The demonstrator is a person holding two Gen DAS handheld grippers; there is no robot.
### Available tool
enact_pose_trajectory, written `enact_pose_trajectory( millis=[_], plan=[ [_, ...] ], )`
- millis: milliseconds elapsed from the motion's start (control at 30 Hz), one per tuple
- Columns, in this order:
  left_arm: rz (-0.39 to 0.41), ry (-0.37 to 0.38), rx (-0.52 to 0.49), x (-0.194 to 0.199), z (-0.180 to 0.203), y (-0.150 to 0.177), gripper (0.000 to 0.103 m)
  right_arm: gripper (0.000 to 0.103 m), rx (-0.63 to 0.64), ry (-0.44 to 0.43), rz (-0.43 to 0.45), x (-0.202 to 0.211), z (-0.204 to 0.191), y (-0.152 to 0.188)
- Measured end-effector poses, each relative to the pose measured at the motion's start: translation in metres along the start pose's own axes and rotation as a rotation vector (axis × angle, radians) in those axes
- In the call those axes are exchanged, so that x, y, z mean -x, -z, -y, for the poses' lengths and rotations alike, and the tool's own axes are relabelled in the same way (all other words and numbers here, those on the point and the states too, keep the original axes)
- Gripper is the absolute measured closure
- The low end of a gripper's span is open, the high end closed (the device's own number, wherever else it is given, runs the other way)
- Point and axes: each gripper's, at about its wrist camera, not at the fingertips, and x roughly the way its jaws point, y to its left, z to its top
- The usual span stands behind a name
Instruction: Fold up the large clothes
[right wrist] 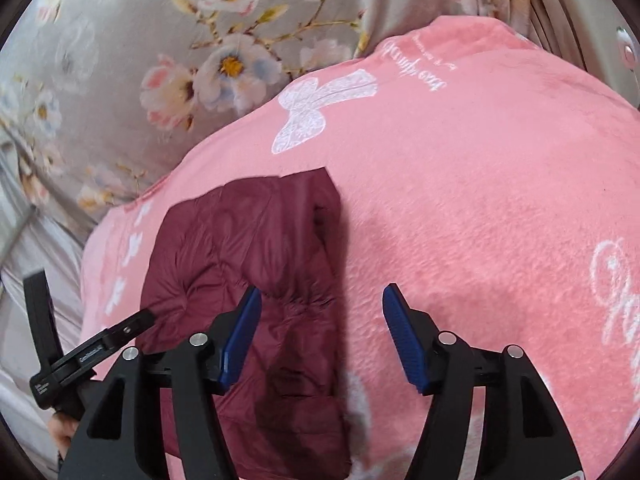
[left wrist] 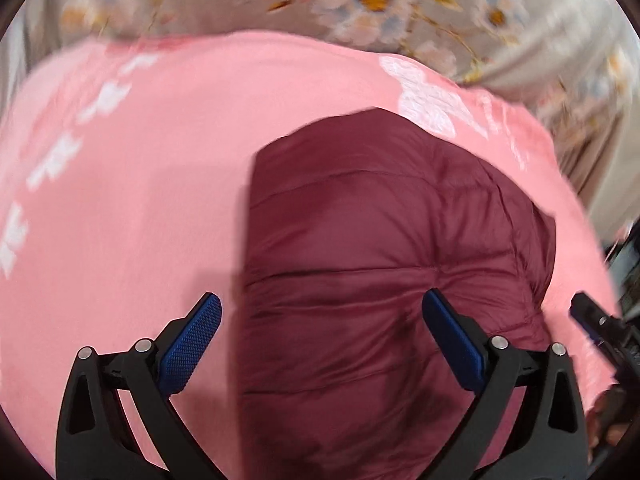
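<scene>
A maroon quilted puffer jacket [left wrist: 380, 260] lies folded into a compact bundle on a pink blanket [left wrist: 140, 200]. My left gripper [left wrist: 320, 316] is open and empty above the jacket's left edge. In the right wrist view the jacket [right wrist: 248, 248] lies left of centre on the pink blanket [right wrist: 480, 200]. My right gripper [right wrist: 320, 308] is open and empty above the jacket's right edge. The left gripper also shows at the lower left of the right wrist view [right wrist: 100, 340]. The right gripper's tip shows at the right edge of the left wrist view [left wrist: 592, 320].
The pink blanket has white butterfly prints [right wrist: 320, 108] and white script. Beneath it lies a grey floral bedsheet [right wrist: 140, 60], which also shows at the top of the left wrist view [left wrist: 380, 0]. A grey curtain [right wrist: 552, 8] hangs at the far right.
</scene>
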Motion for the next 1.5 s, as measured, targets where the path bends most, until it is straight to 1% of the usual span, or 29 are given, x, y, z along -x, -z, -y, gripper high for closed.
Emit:
enact_pose_trajectory(
  millis=[33, 67, 100, 167, 200, 233, 267, 300, 367, 500, 633, 667, 733, 767, 800, 833, 867, 900, 933, 1000, 1067, 1100, 1233, 1400, 1500],
  plan=[
    [-0.044, -0.015, 0.045, -0.003, -0.013, -0.004, 0.005, 0.035, -0.014, -0.018, -0.024, -0.003, 0.003, -0.002],
    [-0.064, -0.013, 0.078, -0.006, -0.022, -0.007, 0.005, 0.034, -0.034, -0.051, -0.059, -0.01, 0.006, -0.004],
    [-0.074, 0.013, 0.121, -0.008, -0.032, -0.009, 0.005, 0.034, -0.054, -0.084, -0.094, -0.018, 0.009, -0.006],
    [-0.095, 0.07, 0.186, -0.013, -0.048, -0.01, 0.005, 0.033, -0.074, -0.107, -0.147, -0.034, 0.01, -0.005],
    [-0.107, 0.103, 0.214, -0.017, -0.055, -0.01, 0.005, 0.033, -0.078, -0.1, -0.179, -0.044, 0.009, -0.003],
    [-0.127, 0.138, 0.238, -0.022, -0.061, -0.009, 0.005, 0.033, -0.077, -0.096, -0.198, -0.05, 0.008, -0.001],
    [-0.139, 0.157, 0.248, -0.025, -0.063, -0.007, 0.005, 0.032, -0.074, -0.1, -0.207, -0.055, 0.006, 0.001],
    [-0.15, 0.182, 0.256, -0.028, -0.065, -0.006, 0.005, 0.029, -0.062, -0.103, -0.194, -0.057, 0.002, 0.002],
    [-0.147, 0.2, 0.254, -0.03, -0.067, -0.005, 0.005, 0.026, -0.055, -0.119, -0.195, -0.06, -0.002, 0.001],
    [-0.137, 0.228, 0.218, -0.034, -0.058, -0.005, 0.005, 0.026, -0.092, -0.187, -0.213, -0.07, -0.005, -0.002],
    [-0.138, 0.242, 0.176, -0.043, -0.043, -0.011, 0.005, 0.026, -0.087, -0.222, -0.217, -0.081, -0.011, -0.006],
    [-0.144, 0.252, 0.158, -0.045, -0.038, -0.012, 0.005, 0.028, -0.081, -0.227, -0.221, -0.084, -0.014, -0.007],
    [-0.143, 0.248, 0.118, -0.045, -0.027, -0.013, 0.005, 0.038, -0.076, -0.239, -0.233, -0.09, -0.02, -0.006],
    [-0.13, 0.213, 0.084, -0.043, -0.019, -0.013, 0.007, 0.047, -0.077, -0.242, -0.235, -0.091, -0.022, -0.006],
    [-0.12, 0.196, 0.068, -0.041, -0.015, -0.013, 0.01, 0.056, -0.08, -0.247, -0.231, -0.089, -0.023, -0.005],
    [-0.103, 0.176, 0.053, -0.036, -0.012, -0.012, 0.013, 0.061, -0.076, -0.245, -0.221, -0.086, -0.024, -0.005],
    [-0.093, 0.167, 0.045, -0.032, -0.01, -0.012, 0.019, 0.069, -0.064, -0.238, -0.208, -0.081, -0.026, -0.004],
    [-0.079, 0.161, 0.033, -0.027, -0.008, -0.012, 0.027, 0.075, -0.049, -0.227, -0.19, -0.074, -0.029, -0.003],
    [-0.065, 0.157, 0.018, -0.021, -0.007, -0.011, 0.031, 0.077, -0.036, -0.218, -0.174, -0.067, -0.033, -0.002],
    [-0.034, 0.164, -0.016, -0.006, -0.003, -0.012, 0.043, 0.081, -0.012, -0.206, -0.14, -0.05, -0.04, 0.001],
    [-0.011, 0.189, -0.046, 0.011, 0.003, -0.011, 0.05, 0.081, 0.012, -0.197, -0.105, -0.033, -0.049, 0.004],
    [0.0, 0.199, -0.066, 0.02, 0.006, -0.011, 0.052, 0.082, 0.018, -0.198, -0.092, -0.026, -0.052, 0.005],
    [0.053, 0.2, -0.148, 0.05, 0.026, -0.009, 0.052, 0.082, 0.036, -0.206, -0.022, 0.014, -0.061, 0.012],
    [0.136, 0.226, -0.223, 0.094, 0.046, -0.006, 0.052, 0.082, 0.031, -0.223, 0.064, 0.063, -0.065, 0.017],
    [0.191, 0.236, -0.261, 0.12, 0.054, -0.001, 0.052, 0.082, 0.053, -0.22, 0.112, 0.091, -0.075, 0.021]
  ],
)
